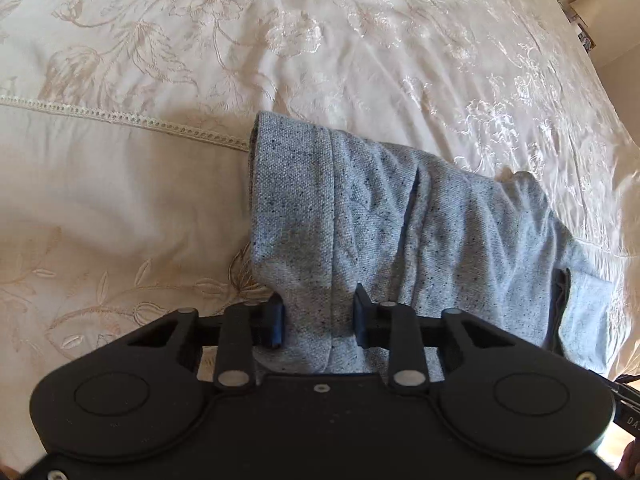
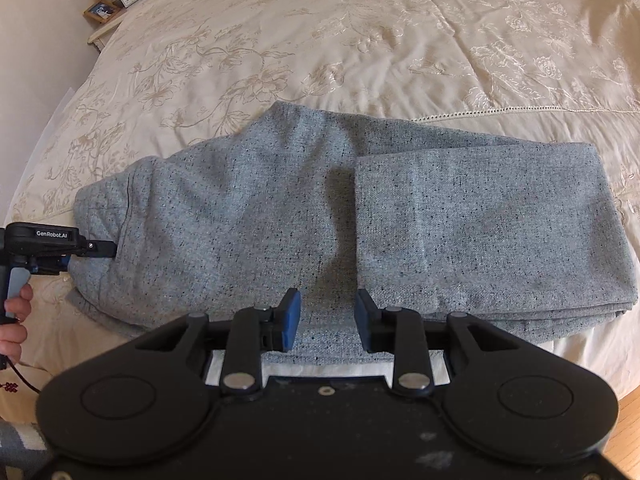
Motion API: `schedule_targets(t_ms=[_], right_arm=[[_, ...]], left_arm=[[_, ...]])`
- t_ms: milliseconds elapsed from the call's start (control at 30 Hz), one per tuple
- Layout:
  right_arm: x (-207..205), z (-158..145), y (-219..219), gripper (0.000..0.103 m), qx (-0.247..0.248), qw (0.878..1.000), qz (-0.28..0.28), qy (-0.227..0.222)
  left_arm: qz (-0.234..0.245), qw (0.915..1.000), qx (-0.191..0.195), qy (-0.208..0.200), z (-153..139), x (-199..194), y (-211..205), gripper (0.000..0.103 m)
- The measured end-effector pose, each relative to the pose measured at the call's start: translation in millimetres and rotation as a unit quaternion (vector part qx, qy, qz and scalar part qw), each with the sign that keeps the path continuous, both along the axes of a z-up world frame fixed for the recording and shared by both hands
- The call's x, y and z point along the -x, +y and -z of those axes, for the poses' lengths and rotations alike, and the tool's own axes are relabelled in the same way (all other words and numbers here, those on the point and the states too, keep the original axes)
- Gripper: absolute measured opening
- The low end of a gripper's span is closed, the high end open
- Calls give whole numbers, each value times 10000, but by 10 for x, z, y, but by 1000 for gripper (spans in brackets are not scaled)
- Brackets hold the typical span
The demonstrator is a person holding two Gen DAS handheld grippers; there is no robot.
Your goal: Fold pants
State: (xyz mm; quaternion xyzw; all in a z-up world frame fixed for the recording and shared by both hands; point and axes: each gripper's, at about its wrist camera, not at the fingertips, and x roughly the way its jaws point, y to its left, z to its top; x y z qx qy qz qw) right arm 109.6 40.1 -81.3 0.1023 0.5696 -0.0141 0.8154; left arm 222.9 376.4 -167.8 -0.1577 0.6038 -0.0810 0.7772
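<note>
Grey speckled pants (image 2: 280,220) lie on the cream bedspread (image 2: 360,40), legs folded back over themselves at the right (image 2: 480,220). In the left wrist view the pants (image 1: 380,220) run away from my left gripper (image 1: 319,316), whose jaws stand open around the waistband end. The left gripper also shows in the right wrist view (image 2: 100,250) at the pants' left end, held by a hand. My right gripper (image 2: 327,320) is open over the pants' near edge at the middle, holding nothing.
A nightstand (image 2: 108,12) with a lamp, clock and framed photo stands at the far left of the bed. A lace seam (image 1: 120,118) crosses the bedspread. The bed edge and wooden floor (image 2: 624,408) lie at the near right.
</note>
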Motion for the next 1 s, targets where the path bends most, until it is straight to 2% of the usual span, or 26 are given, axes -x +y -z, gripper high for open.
schedule_targets(t_ms=[67, 100, 267, 400, 533, 633, 700, 800, 900, 967, 1000], right_arm=[[14, -8, -24, 32, 1, 10000, 4, 2], [25, -17, -51, 32, 2, 10000, 24, -17], [45, -45, -250, 32, -19, 9999, 127, -59], [76, -32, -469, 32, -153, 9996, 213, -102], [123, 20, -737, 32, -342, 9991, 223, -144], [146, 66, -1013, 32, -533, 9983, 165, -156], [152, 81, -1247, 32, -659, 9976, 121, -150], [139, 94, -1616, 32, -859, 9961, 90, -199], [125, 121, -1990, 32, -961, 9951, 43, -232], [133, 160, -2208, 34, -987, 9948, 0, -247], [132, 193, -2324, 34, -988, 9948, -40, -233]], left_arm=[[-74, 9999, -5, -76, -158, 23, -33, 23], [-84, 9999, -15, -131, -243, 39, -55, 21], [-59, 9992, -97, -390, -668, 138, -241, 19], [28, 9972, -256, -698, -1012, 199, -574, 19], [149, 9936, -355, -1065, -1388, 270, -1050, 18], [234, 9908, -447, -1258, -1634, 325, -1531, 18], [326, 9901, -377, -1310, -1733, 369, -1917, 18], [669, 9873, -376, -1393, -1747, 446, -2598, 18], [1044, 9854, -285, -1315, -1539, 485, -3326, 18], [1278, 9855, -84, -1113, -1316, 433, -3764, 5], [1373, 9858, -19, -971, -1196, 410, -3949, 4]])
